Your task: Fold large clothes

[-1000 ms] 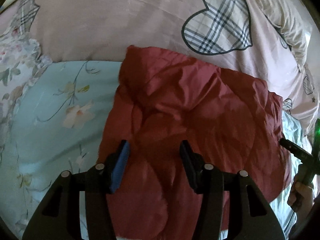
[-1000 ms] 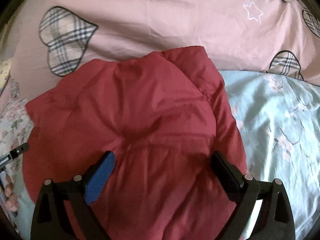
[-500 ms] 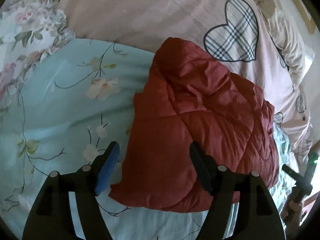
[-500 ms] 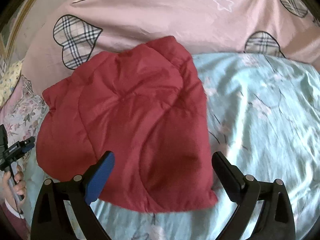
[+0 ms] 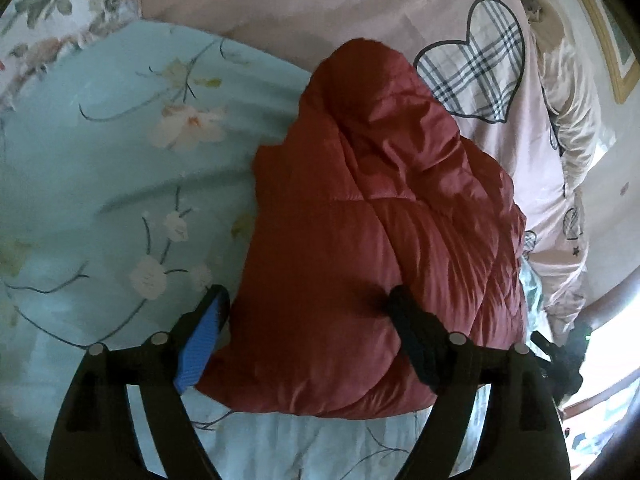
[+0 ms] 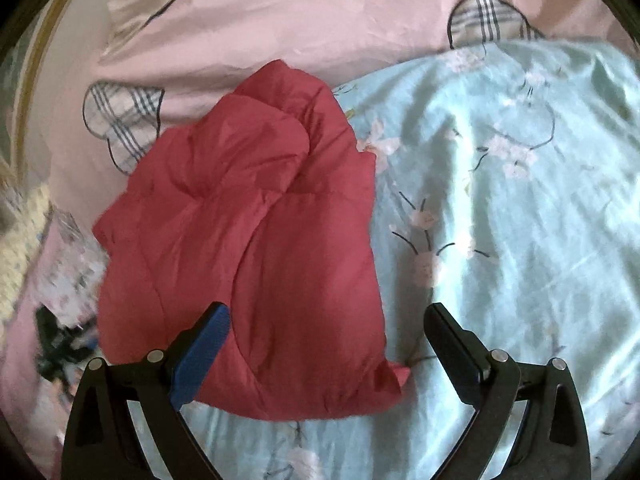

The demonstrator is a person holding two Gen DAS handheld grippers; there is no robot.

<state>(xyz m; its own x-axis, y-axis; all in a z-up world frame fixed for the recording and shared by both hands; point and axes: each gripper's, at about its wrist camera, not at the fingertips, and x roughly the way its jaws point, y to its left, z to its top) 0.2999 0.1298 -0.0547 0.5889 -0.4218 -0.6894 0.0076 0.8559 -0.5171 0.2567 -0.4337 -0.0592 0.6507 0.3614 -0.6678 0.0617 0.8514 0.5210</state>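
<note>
A red quilted jacket (image 5: 372, 240) lies folded into a compact bundle on the light-blue floral bedsheet (image 5: 120, 184). It also shows in the right wrist view (image 6: 256, 248). My left gripper (image 5: 308, 312) is open and empty, hovering above the jacket's near edge with the bundle seen between its jaws. My right gripper (image 6: 328, 324) is open and empty, above the jacket's near right corner. The other gripper shows as a dark blur at the right edge of the left wrist view (image 5: 560, 360) and at the left of the right wrist view (image 6: 60, 344).
A pink duvet with plaid hearts (image 5: 480, 72) lies behind the jacket, also in the right wrist view (image 6: 240, 20). A floral pillow (image 5: 60, 8) sits at the far left. The blue sheet (image 6: 520, 200) spreads out to the right of the jacket.
Both grippers have pulled back and up from the jacket, so it looks smaller. The left gripper's jaws have opened wider. The jacket stays folded on the sheet.
</note>
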